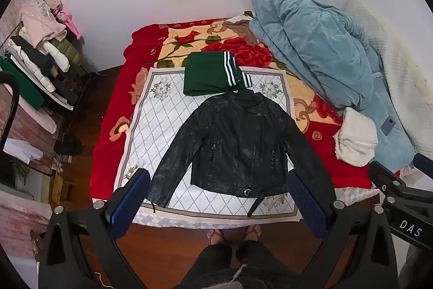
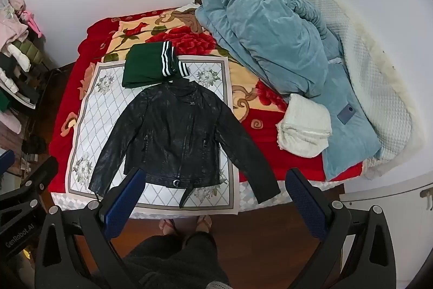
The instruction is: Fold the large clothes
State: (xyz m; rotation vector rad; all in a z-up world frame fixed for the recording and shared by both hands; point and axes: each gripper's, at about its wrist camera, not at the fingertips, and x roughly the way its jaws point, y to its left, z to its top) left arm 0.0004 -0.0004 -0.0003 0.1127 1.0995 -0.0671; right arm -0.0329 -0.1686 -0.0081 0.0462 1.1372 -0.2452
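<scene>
A black leather jacket (image 1: 238, 142) lies flat and spread out, front up, sleeves out to both sides, on a white diamond-patterned cloth (image 1: 159, 110) on the bed. It also shows in the right wrist view (image 2: 176, 137). A folded green garment with white stripes (image 1: 213, 77) lies just beyond its collar, also seen from the right (image 2: 151, 67). My left gripper (image 1: 219, 197) is open and empty, held high above the jacket's hem. My right gripper (image 2: 213, 197) is open and empty, above the near bed edge.
A red floral blanket (image 1: 116, 110) covers the bed. A blue quilt (image 1: 324, 50) is heaped at the right, with a folded white towel (image 1: 357, 137) beside it. A rack of clothes (image 1: 40, 58) stands at the left. The person's feet (image 1: 232, 234) stand on wooden floor.
</scene>
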